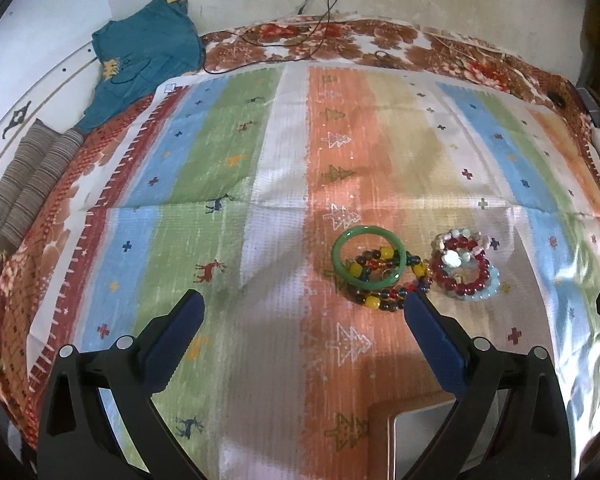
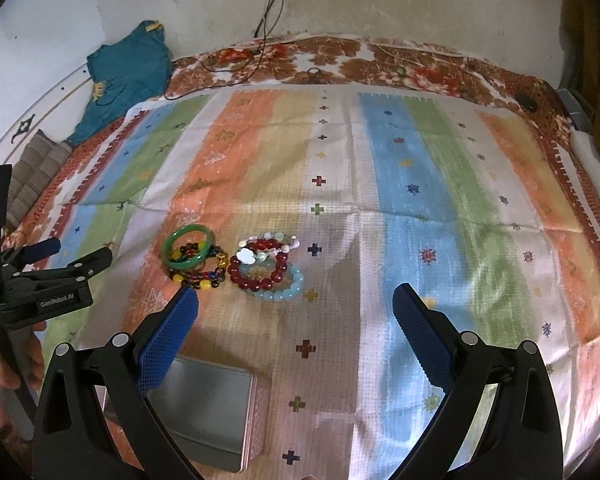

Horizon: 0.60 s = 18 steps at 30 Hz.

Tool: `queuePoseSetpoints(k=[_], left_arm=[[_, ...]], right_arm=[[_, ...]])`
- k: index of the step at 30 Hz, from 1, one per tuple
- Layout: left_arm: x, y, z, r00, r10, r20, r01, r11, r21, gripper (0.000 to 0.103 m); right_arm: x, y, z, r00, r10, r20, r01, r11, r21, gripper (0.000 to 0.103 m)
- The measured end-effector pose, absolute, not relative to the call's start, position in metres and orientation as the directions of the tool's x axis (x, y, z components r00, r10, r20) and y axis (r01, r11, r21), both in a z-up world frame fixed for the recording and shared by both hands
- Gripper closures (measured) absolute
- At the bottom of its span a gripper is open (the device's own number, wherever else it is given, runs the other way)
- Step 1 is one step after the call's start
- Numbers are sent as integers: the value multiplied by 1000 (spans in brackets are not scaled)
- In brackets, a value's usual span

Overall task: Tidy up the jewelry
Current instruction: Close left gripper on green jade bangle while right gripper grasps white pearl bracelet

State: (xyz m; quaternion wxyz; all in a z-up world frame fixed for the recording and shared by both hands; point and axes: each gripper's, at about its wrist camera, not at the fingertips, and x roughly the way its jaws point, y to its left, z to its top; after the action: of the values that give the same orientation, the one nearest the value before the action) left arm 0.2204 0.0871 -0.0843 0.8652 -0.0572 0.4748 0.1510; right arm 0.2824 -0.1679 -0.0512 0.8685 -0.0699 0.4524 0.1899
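Bracelets are lying in two touching heaps on the striped cloth (image 2: 340, 184): a green bangle (image 1: 367, 257) resting over multicoloured beads (image 1: 396, 294), and red beads (image 2: 260, 266) stacked on pale blue ones (image 2: 288, 290). I am holding my left gripper (image 1: 306, 312) and right gripper (image 2: 296, 308) spread wide, grasping nothing. Near me, an open metal tin (image 2: 216, 408) is sitting on the cloth.

Wide bare stretch of striped cloth (image 2: 400, 208) left free to the right and far side, jewelry pile (image 2: 236, 264) clustered left of centre, open tin box (image 2: 216, 412) set near, left gripper (image 2: 66, 260) held spread at far left, blue garment (image 2: 128, 76) heaped at far-left edge.
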Motion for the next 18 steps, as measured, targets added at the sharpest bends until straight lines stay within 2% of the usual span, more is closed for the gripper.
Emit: queuePoseSetpoints(k=[18], left_arm=[[267,105,-122,464,179,-868,-301,953,36,6]], right_arm=[[329,-153,-90,458,237,-857,-364,929,63,4]])
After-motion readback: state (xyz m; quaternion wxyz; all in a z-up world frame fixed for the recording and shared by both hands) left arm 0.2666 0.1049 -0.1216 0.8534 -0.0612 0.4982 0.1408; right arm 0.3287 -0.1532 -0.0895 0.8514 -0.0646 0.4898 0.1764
